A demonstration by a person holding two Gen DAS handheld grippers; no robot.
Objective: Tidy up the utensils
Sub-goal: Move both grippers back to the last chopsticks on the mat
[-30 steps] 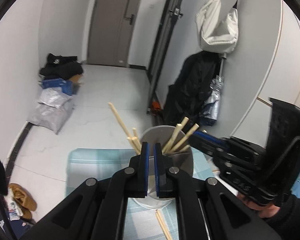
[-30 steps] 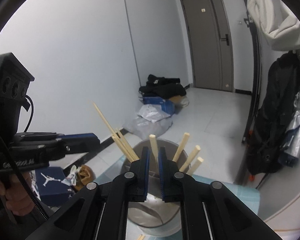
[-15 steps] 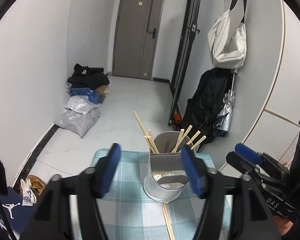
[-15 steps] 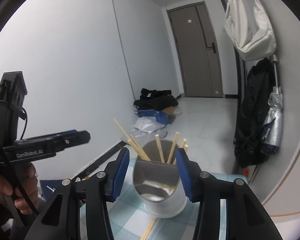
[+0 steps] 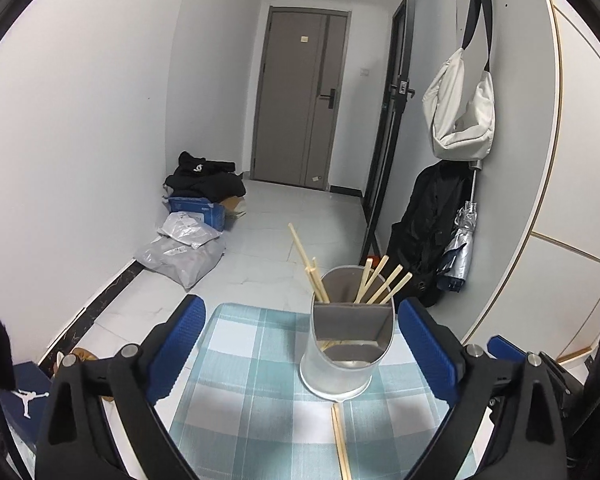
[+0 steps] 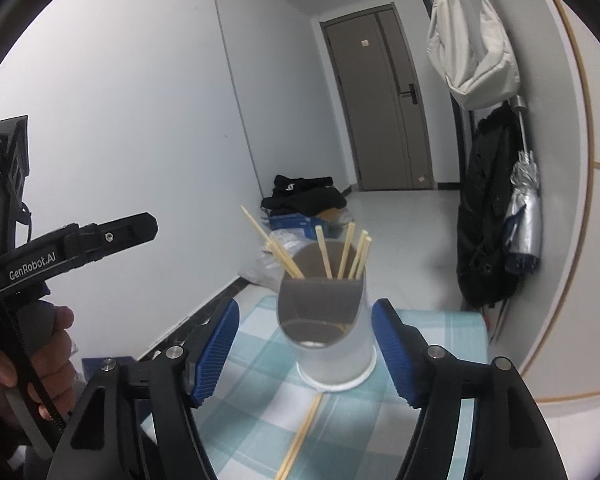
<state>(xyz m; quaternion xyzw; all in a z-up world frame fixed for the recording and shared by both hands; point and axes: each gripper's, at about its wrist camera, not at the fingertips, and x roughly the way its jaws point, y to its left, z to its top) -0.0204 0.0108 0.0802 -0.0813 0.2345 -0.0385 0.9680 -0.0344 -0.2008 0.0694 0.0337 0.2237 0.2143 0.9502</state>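
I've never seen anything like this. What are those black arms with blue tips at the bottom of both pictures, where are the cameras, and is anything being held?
There is no robot here. A person holds a pair of hand-held tongs in each hand, and a wide-angle camera on each looks forward along its two fingers. One picture comes from the left tongs, the other from the right tongs. The right view also shows the left tongs from the side, gripped by a hand.

On the checked tablecloth stands a metal holder with chopsticks in its back compartment. Two more chopsticks lie flat on the cloth in front of it.

Nothing is held: both tongs are opening, with the blue pads clear of the holder.
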